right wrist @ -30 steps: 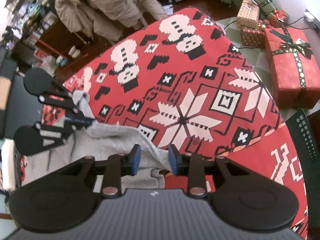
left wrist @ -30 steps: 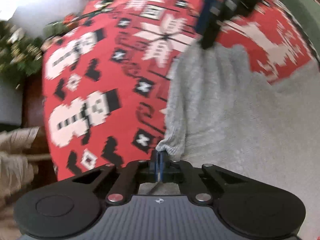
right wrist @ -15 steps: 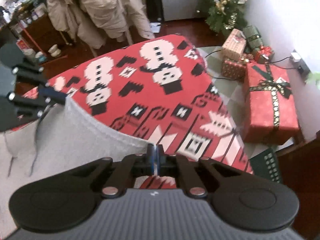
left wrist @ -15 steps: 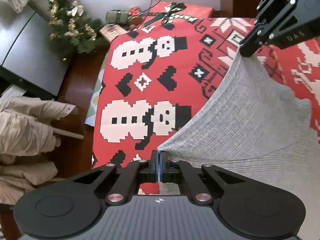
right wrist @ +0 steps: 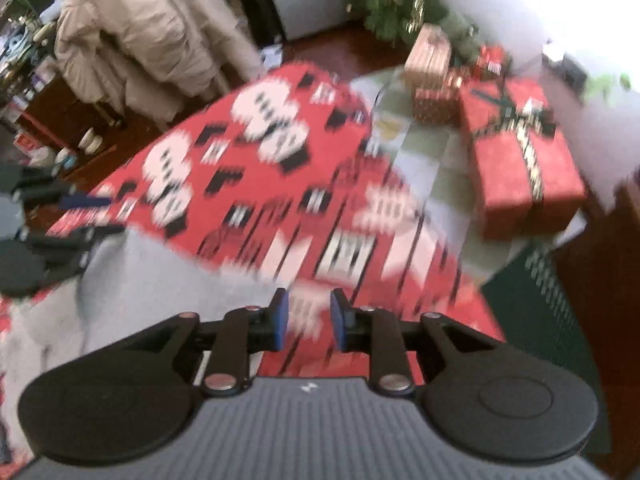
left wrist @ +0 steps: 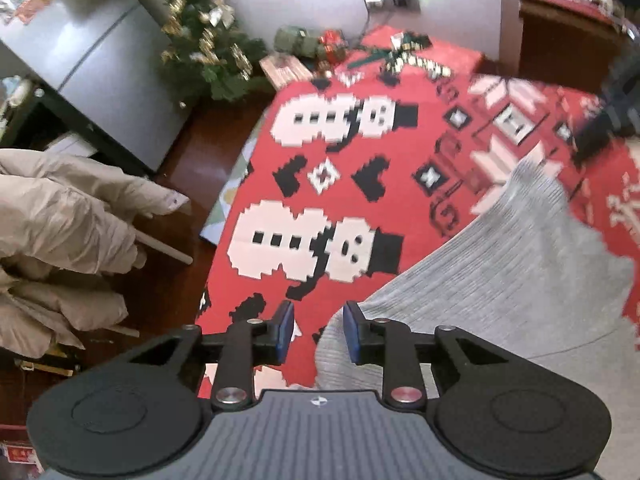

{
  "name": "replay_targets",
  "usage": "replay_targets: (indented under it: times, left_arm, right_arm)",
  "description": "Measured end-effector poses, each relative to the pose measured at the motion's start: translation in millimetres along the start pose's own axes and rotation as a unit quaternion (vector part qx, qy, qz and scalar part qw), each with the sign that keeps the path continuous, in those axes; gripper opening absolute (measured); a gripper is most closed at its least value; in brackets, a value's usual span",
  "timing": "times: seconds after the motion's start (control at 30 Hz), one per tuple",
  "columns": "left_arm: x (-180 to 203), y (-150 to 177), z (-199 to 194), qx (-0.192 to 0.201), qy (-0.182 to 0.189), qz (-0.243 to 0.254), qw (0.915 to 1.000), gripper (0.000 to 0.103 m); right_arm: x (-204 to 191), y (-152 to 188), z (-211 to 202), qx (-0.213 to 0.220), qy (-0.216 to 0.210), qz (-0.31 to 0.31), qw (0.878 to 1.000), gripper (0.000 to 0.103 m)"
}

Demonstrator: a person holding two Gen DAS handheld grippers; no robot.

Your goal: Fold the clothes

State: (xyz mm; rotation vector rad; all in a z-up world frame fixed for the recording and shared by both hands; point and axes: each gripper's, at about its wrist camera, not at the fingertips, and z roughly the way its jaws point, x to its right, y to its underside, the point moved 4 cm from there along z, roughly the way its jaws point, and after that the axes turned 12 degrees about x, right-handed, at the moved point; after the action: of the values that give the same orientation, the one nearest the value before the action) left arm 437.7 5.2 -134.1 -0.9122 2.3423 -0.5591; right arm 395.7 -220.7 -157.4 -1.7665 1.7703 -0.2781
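Your left gripper (left wrist: 316, 330): jaws apart, nothing between the blue pads. The edge of the grey ribbed knit garment (left wrist: 500, 272) lies just beside and under the right-hand pad; contact cannot be told.

Your right gripper (right wrist: 306, 322): jaws apart as well, empty. This view is badly blurred. The gap between the pads looks down on the cloth, with the grey garment (right wrist: 132, 280) off to the left of the fingers.

The garment lies spread on the surface, which is covered by a red cloth with white snowmen, snowflakes and black pixel shapes (left wrist: 320, 184). From the left wrist view the grey knit fills the lower right and runs up to a narrow end near the dark shape of the other gripper at the right edge. From the right wrist view the left gripper (right wrist: 86, 216) shows at the left margin, its fingers over the near edge of the grey knit.

Around the surface:
- beige padded coat draped over a chair (right wrist: 144, 40), also at left in the left wrist view (left wrist: 60, 216)
- small decorated green Christmas tree (left wrist: 208, 48) against the white wall
- red wrapped gift box with a dark ribbon (right wrist: 524, 156) on the floor, smaller wrapped parcels (right wrist: 430, 56) beside it
- grey cabinet (left wrist: 100, 64) left of the tree
- dark wooden floor (left wrist: 188, 168)
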Motion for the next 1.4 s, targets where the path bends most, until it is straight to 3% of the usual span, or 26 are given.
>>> replay_targets:
  times: [0.17,0.33,0.37,0.4,0.5,0.73,0.83,0.97,1.07,1.23,1.3,1.37,1.4]
  left_arm:
    - [21.6,-2.8,-28.1,0.015,-0.026,-0.054,0.9981,0.034]
    - [64.5,7.2,-49.1,0.002,0.012,-0.104,0.9945,0.034]
    - [73.7,9.6,-52.9,-0.001,0.021,-0.11,0.9937,0.034]
    - [84.5,10.7,-56.6,0.002,0.032,-0.103,0.9941,0.033]
    - [116.8,12.3,-68.0,0.016,0.061,-0.08,0.9948,0.026]
    - [157.5,13.5,-62.2,0.013,0.087,-0.043,0.9952,0.024]
    - [174.0,14.0,-59.7,0.011,0.097,-0.029,0.9948,0.024]
    - [173.2,9.8,-58.3,0.014,0.085,-0.045,0.9952,0.024]
    - [174.1,3.8,-56.4,0.02,0.077,-0.051,0.9955,0.024]
    - [179.4,-7.9,-51.3,0.03,0.079,-0.05,0.9951,0.024]
    - [181.3,-10.7,-48.1,0.03,0.082,-0.054,0.9948,0.024]
    - [184.1,-12.9,-45.8,0.031,0.087,-0.055,0.9943,0.024]
    - [185.9,-13.8,-45.1,0.032,0.09,-0.054,0.994,0.024]
  right_arm:
    - [-26.0,52.7,-14.5,-0.059,-0.037,0.002,0.998,0.028]
    - [-38.0,68.1,-10.0,-0.053,-0.038,0.027,0.997,0.027]
    - [-39.9,69.1,-8.4,-0.05,-0.04,0.029,0.998,0.022]
    - [-40.6,69.9,-7.5,-0.048,-0.035,0.025,0.998,0.008]
    - [-39.6,73.2,-13.5,-0.032,-0.013,0.018,0.999,0.008]
    - [-23.0,89.2,-32.2,-0.039,-0.011,0.065,0.997,0.009]
    - [-22.0,80.4,-29.1,-0.033,-0.016,0.066,0.997,0.018]
    - [-10.9,55.3,-29.5,-0.006,0.002,0.054,0.999,0.02]
    - [-7.7,27.1,-20.7,0.022,-0.004,0.037,0.999,0.03]
    - [-14.9,-4.5,22.5,0.012,-0.019,-0.017,1.0,0.034]
    - [-24.8,-3.4,33.4,-0.001,-0.026,-0.082,0.996,0.027]
    - [-32.9,-1.4,39.8,-0.004,-0.025,-0.141,0.99,0.005]
    - [-34.4,-0.4,41.0,-0.007,-0.026,-0.153,0.988,0.003]
